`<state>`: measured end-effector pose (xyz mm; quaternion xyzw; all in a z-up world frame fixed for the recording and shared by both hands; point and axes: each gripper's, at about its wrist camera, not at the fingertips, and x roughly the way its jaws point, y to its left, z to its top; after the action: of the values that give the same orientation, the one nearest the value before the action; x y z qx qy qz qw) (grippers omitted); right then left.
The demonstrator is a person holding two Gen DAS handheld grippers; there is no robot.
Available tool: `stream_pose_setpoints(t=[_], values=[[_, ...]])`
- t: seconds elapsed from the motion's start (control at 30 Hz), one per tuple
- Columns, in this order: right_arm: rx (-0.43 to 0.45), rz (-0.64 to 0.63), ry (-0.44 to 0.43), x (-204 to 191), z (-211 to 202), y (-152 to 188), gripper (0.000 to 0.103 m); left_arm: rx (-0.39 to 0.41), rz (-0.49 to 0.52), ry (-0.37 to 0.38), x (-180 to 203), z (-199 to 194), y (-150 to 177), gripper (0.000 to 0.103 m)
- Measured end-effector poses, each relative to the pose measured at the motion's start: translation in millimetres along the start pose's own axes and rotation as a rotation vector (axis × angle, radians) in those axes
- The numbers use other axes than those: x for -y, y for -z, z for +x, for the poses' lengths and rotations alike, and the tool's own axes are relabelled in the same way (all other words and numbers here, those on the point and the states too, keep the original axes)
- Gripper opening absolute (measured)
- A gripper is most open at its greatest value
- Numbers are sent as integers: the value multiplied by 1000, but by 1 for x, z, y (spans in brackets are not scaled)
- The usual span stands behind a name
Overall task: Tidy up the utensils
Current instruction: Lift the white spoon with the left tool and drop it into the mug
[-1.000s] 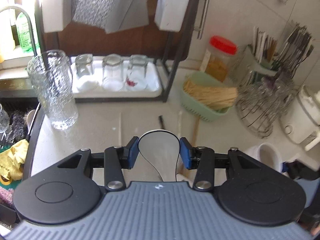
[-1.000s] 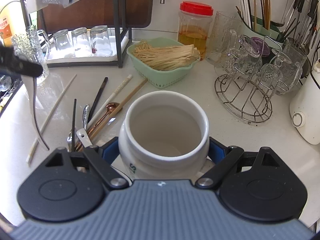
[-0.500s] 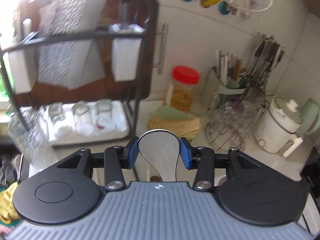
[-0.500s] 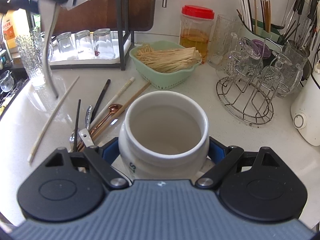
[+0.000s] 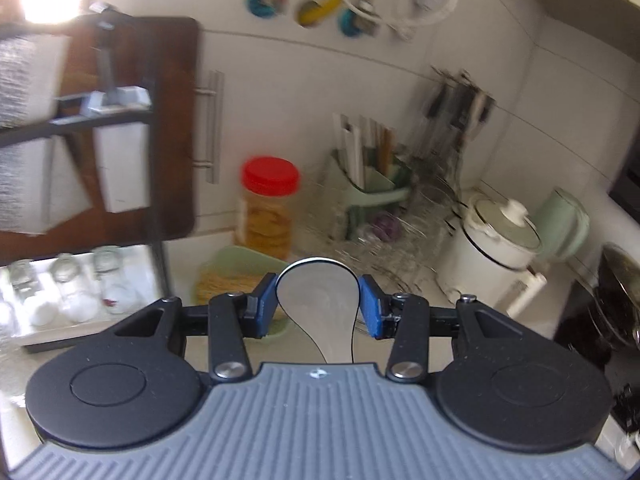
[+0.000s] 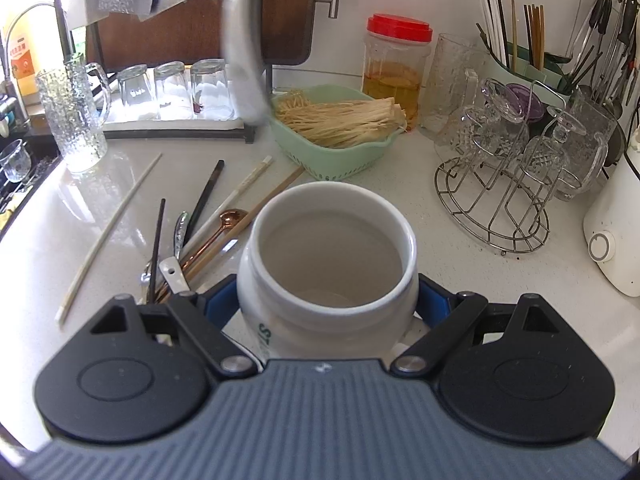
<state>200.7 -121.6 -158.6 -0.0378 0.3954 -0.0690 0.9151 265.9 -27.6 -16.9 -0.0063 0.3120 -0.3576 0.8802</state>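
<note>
My left gripper [image 5: 319, 294] is shut on the bowl of a flat metal spoon [image 5: 320, 312], held high above the counter. In the right wrist view that spoon [image 6: 240, 48] is a blurred shape hanging at the upper middle, its handle end near the green basket. My right gripper [image 6: 326, 308] is shut on a white ceramic jar [image 6: 280, 332] that stands empty on the counter. Left of the jar lie loose utensils: a pale chopstick [image 6: 112, 232], a black chopstick [image 6: 206, 196], a copper spoon [image 6: 224, 224] and a white ceramic spoon [image 6: 172, 274].
A green basket [image 6: 336, 152] of pale strands, a red-lidded jar [image 6: 396, 64] and a wire rack [image 6: 492, 220] of glasses stand behind. A green utensil holder [image 6: 520, 68] is at the back right, a white cooker [image 6: 612, 240] at the right edge, a glass mug [image 6: 74, 116] at the left.
The left gripper rose and swung right with the spoon; in the right wrist view the spoon moved from the far left to the upper middle. The right gripper and jar stayed still.
</note>
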Motion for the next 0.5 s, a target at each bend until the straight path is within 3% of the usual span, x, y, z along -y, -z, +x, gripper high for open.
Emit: stream_pose_setpoints(t=[0.37,0.5], values=[[20,-8,-4,0,-1,2,92,-182,110,99,21,55,37,49],[26,-9,-7,0,-2,3,92,-244,131,98,20,66,48,49]])
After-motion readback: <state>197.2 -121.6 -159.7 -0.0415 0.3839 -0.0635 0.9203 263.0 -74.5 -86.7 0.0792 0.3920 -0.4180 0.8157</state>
